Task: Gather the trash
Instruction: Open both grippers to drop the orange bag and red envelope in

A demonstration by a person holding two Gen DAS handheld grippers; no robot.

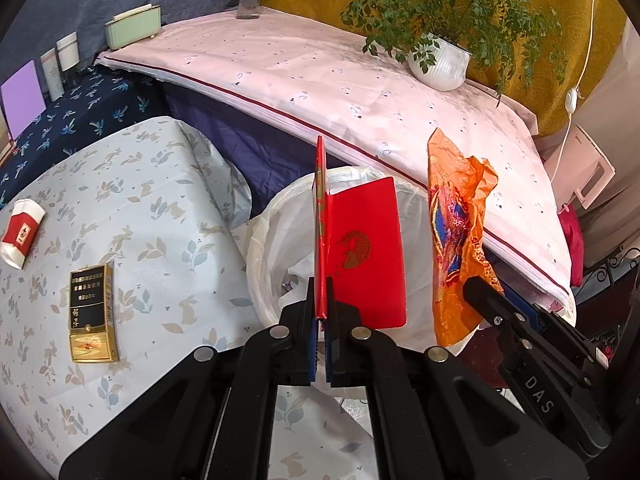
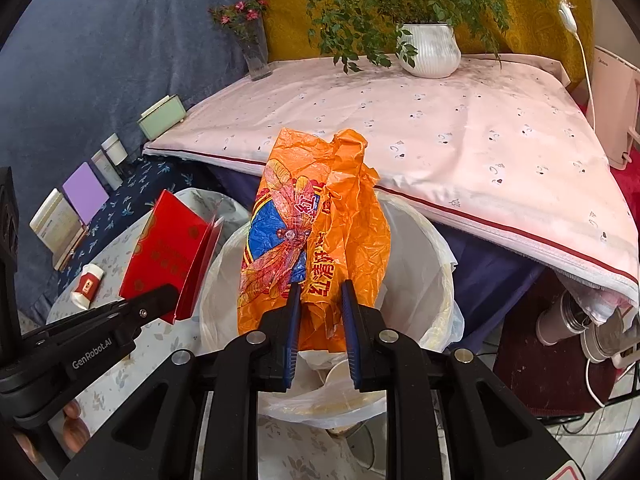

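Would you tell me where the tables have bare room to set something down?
Free: pink-covered table between glass vase and white plant pot; rabbit-print cloth between gold box and bin. Crowded: over the bin, where both grippers hold trash.

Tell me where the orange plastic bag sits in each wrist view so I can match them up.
Left wrist: orange plastic bag at right of centre, held up by the right gripper over the bin.
Right wrist: bag dead centre, standing up between this gripper's fingers.
Shared landmark: the white-lined bin behind the bag in both views.
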